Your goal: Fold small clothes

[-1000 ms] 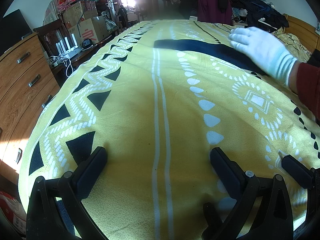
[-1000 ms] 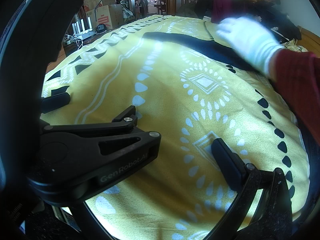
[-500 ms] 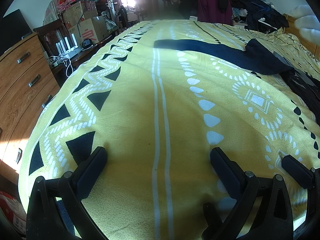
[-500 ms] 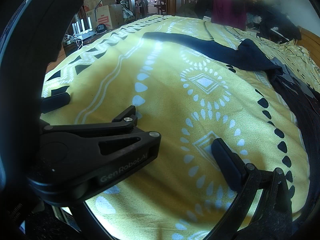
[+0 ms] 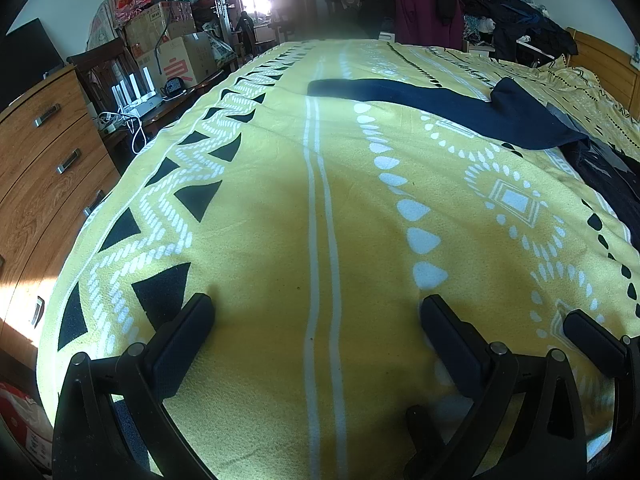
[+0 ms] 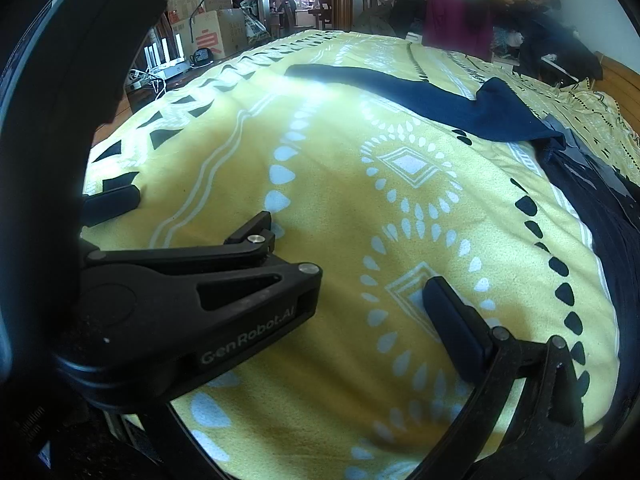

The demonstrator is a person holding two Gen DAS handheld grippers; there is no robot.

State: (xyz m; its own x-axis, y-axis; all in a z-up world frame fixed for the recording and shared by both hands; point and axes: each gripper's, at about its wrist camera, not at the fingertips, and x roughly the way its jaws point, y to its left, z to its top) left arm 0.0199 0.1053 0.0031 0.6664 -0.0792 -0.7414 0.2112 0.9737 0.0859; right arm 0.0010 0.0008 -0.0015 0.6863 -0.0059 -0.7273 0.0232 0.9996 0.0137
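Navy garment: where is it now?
Navy garment lies flat on the yellow blanket, far right of both views, well beyond both open tools, beside the dark clothes pile.

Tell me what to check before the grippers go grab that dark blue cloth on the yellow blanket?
1. Left hand-held gripper open and empty: ok.
2. Right hand-held gripper open and empty: ok; only one of its fingers shows clearly in its own view.
3. Long dark navy fabric garment lies flat: not ok, one corner is flipped up near its right end.
4. Garment within the grippers: not ok, it lies far up the yellow patterned blanket.
5. Pile of dark clothes at the right edge apart from the garment: cannot tell, they seem to meet.
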